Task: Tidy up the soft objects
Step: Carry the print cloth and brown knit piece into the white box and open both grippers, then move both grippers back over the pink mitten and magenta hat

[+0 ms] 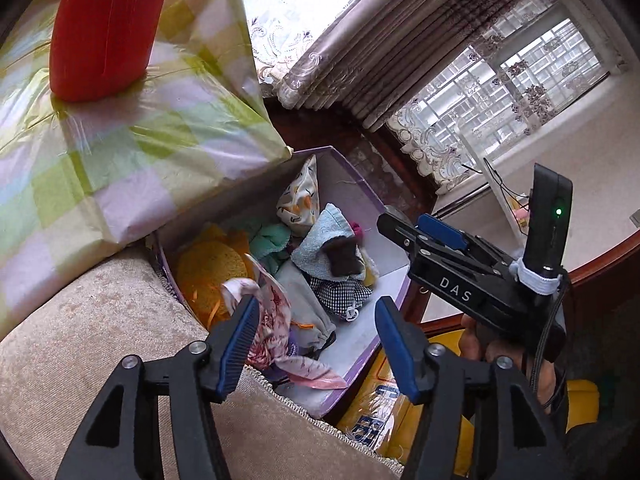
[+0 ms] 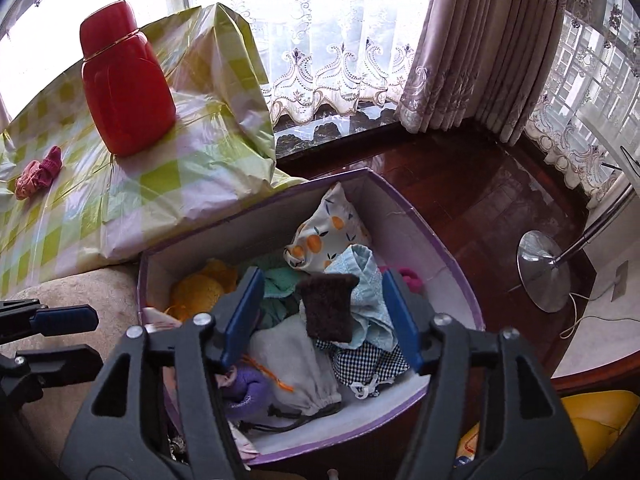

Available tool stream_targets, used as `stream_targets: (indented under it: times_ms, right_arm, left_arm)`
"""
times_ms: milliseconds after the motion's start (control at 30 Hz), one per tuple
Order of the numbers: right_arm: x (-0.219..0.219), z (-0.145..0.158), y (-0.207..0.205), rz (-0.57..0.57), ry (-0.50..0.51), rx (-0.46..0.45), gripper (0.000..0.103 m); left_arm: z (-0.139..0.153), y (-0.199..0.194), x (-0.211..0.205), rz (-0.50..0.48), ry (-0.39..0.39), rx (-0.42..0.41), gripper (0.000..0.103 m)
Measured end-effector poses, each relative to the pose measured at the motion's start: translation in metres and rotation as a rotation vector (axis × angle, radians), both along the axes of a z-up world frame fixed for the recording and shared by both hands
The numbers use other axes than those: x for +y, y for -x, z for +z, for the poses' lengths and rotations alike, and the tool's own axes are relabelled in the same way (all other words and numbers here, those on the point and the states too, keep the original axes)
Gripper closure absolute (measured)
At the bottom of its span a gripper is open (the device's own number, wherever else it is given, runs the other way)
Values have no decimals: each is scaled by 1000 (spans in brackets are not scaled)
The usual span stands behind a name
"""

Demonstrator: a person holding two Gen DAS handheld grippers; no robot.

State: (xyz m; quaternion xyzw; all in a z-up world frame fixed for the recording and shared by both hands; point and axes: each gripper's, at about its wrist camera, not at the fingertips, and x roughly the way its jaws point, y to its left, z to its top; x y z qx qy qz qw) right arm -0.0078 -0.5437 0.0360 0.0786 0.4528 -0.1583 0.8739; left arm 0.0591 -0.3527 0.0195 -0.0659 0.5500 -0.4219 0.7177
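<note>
A purple-rimmed box [image 2: 452,256] [image 1: 360,184] holds several soft things: an orange-print pouch [image 2: 324,236], a light blue cloth [image 2: 368,296], a dark brown pad [image 2: 328,304], a grey drawstring bag [image 2: 292,364], a checked cloth [image 2: 368,360], a yellow knit [image 2: 196,292] and a floral cloth [image 1: 276,328]. My left gripper [image 1: 316,344] is open over the box's near edge, its left finger against the floral cloth. My right gripper [image 2: 322,320] is open and empty above the box; it also shows in the left wrist view [image 1: 404,232].
A red flask [image 2: 124,84] and a pink sock [image 2: 40,172] are on a table with a checked plastic cover [image 2: 168,184] left of the box. A beige cushion [image 1: 100,340] lies in front. A lamp base [image 2: 540,276] stands on the wooden floor at right, near curtains.
</note>
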Motion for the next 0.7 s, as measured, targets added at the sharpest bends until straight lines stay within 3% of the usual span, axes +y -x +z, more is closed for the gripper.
stream_targets:
  times_ms: [333,700]
  right_arm:
    - [18,-8,-10,62,-28,28,35]
    - [79,-7,-37,210,-59,25,34]
  left_arm:
    - [5,-14,21,103,4,-26,39]
    - [12,-42,88,335,-19,-87,39]
